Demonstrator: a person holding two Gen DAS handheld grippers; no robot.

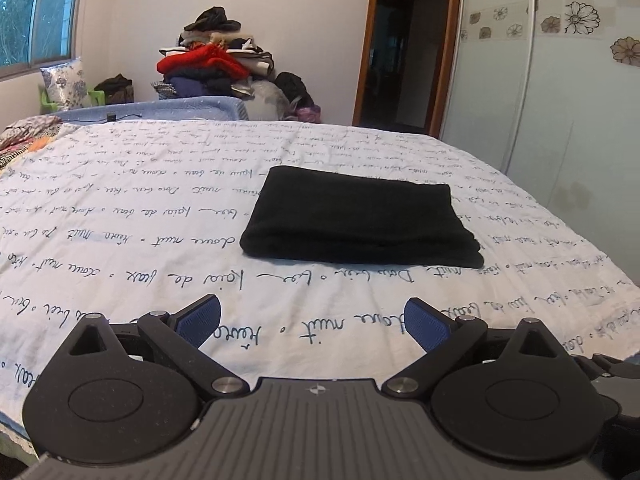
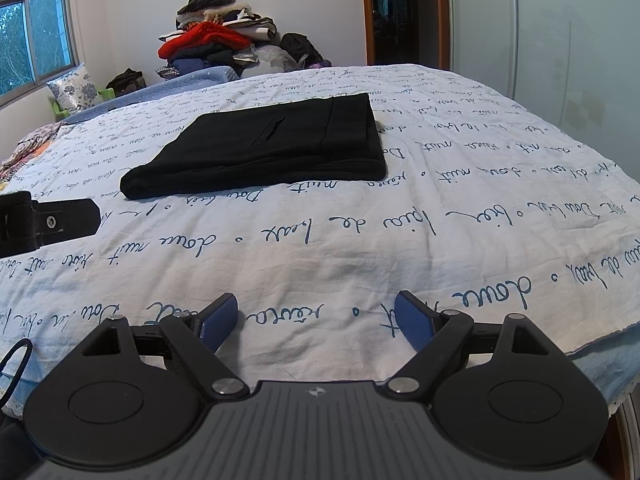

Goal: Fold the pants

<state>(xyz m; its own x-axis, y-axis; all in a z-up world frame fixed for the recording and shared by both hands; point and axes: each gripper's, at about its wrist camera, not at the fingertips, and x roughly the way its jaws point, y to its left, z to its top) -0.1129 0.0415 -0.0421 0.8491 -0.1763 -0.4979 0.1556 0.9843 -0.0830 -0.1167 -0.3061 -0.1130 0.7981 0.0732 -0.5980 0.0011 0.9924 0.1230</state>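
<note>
The black pants lie folded into a compact rectangle on the bed, flat on the white sheet with blue handwriting. They also show in the right wrist view, with a pocket slit on top. My left gripper is open and empty, held near the bed's front edge, well short of the pants. My right gripper is open and empty, also back from the pants and to their right. The left gripper's finger shows at the left edge of the right wrist view.
The bed sheet covers the whole bed. A pile of clothes stands behind the bed by the wall. A floral pillow leans under the window. An open doorway and a sliding wardrobe door are at the right.
</note>
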